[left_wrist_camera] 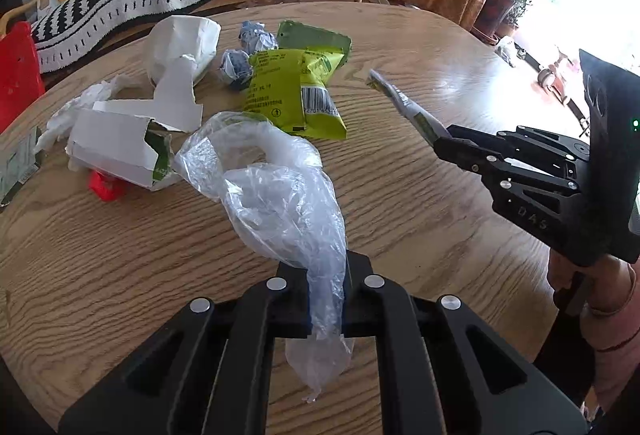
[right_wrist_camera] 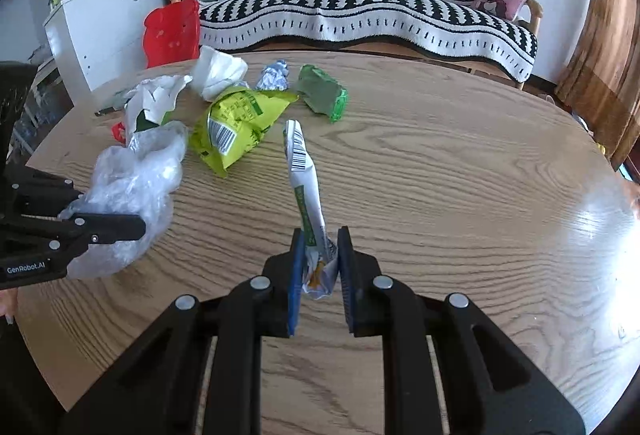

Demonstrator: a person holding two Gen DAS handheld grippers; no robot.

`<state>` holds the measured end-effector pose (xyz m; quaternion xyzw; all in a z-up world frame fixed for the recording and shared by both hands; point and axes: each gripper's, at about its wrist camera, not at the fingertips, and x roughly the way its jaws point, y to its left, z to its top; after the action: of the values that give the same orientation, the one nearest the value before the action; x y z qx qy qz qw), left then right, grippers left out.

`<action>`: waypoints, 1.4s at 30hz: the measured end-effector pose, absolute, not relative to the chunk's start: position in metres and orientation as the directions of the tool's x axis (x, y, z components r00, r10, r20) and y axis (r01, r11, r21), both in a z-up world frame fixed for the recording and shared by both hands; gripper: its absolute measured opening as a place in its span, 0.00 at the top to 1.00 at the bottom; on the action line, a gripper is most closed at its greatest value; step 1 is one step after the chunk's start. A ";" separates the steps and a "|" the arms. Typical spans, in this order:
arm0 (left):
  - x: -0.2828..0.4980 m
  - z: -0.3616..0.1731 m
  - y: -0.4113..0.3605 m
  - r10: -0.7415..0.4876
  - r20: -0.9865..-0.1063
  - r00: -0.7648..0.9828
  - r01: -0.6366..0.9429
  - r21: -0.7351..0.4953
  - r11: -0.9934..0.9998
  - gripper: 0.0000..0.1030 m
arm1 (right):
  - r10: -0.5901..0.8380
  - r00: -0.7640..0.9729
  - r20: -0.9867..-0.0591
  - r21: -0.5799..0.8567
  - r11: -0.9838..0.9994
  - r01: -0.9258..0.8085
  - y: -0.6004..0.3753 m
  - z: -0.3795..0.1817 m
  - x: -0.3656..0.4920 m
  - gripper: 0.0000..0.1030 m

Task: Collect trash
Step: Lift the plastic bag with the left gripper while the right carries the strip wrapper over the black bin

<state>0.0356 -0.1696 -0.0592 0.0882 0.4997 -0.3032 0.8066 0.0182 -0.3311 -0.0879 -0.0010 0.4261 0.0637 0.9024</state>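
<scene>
My left gripper (left_wrist_camera: 326, 267) is shut on a crumpled clear plastic bag (left_wrist_camera: 276, 187), which trails forward over the round wooden table (left_wrist_camera: 400, 203). The same bag (right_wrist_camera: 132, 179) shows at the left of the right wrist view, pinched by the left gripper (right_wrist_camera: 138, 225). My right gripper (right_wrist_camera: 320, 235) is shut on a white and green snack wrapper (right_wrist_camera: 306, 179) that stands up from its jaws; in the left wrist view that wrapper (left_wrist_camera: 404, 103) sticks out of the right gripper (left_wrist_camera: 442, 143). More trash lies beyond: yellow-green packets (left_wrist_camera: 296, 91), torn white cartons (left_wrist_camera: 132, 139), crumpled paper balls (left_wrist_camera: 248, 51).
A green wrapper (right_wrist_camera: 324, 93) and a white paper wad (right_wrist_camera: 218, 71) lie at the table's far side. A red chair back (right_wrist_camera: 172, 31) stands at the far left edge. Behind are a sofa with a black-and-white throw (right_wrist_camera: 360, 11) and a white cabinet (right_wrist_camera: 100, 19).
</scene>
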 end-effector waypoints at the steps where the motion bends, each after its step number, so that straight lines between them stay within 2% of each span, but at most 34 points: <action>1: 0.035 -0.060 -0.171 -0.400 -0.861 0.315 0.580 -0.158 0.799 0.93 | 0.115 0.627 -0.770 0.050 0.991 -0.120 -0.330 -0.088 0.019 0.83; 16: 0.038 -0.068 -0.170 -0.390 -0.861 0.327 0.559 -0.157 0.814 0.93 | 0.129 0.620 -0.774 0.062 0.990 -0.129 -0.321 -0.087 0.019 0.83; 19: 0.030 -0.052 -0.169 -0.436 -0.827 0.355 0.565 -0.181 0.805 0.93 | 0.138 0.651 -0.747 0.078 0.990 -0.121 -0.322 -0.076 0.014 0.83; 23: 0.010 -0.019 -0.180 -0.486 -0.782 0.390 0.586 -0.197 0.786 0.93 | 0.195 0.733 -0.652 0.206 0.976 -0.076 -0.344 -0.032 -0.020 0.83; 28: -0.047 0.021 -0.247 -0.567 -0.748 0.344 0.723 -0.174 0.668 0.93 | 0.106 0.822 -0.559 0.214 0.977 0.019 -0.400 0.021 -0.106 0.83; 31: -0.083 0.032 -0.311 -0.606 -0.752 0.258 0.815 -0.168 0.555 0.93 | 0.034 0.830 -0.557 0.218 0.970 0.106 -0.440 0.032 -0.156 0.83; 34: -0.121 0.025 -0.378 -0.628 -0.769 0.120 0.879 -0.213 0.428 0.93 | -0.061 0.810 -0.583 0.230 0.944 0.237 -0.490 0.026 -0.224 0.83; 37: -0.165 -0.006 -0.449 -0.565 -0.825 -0.023 0.920 -0.238 0.310 0.93 | -0.112 0.775 -0.622 0.266 0.901 0.344 -0.527 0.003 -0.274 0.83; 40: -0.199 -0.061 -0.499 -0.400 -0.909 -0.119 0.942 -0.230 0.243 0.93 | -0.119 0.717 -0.687 0.326 0.831 0.450 -0.558 -0.040 -0.323 0.83; 42: -0.212 -0.102 -0.516 -0.289 -0.946 -0.150 0.946 -0.222 0.235 0.93 | -0.063 0.661 -0.748 0.380 0.776 0.504 -0.570 -0.086 -0.344 0.83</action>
<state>-0.2122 -0.5156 -0.1022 0.3070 0.5352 -0.5370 0.5753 -0.3444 -0.5696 -0.0864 0.2918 0.3778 -0.1644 0.8632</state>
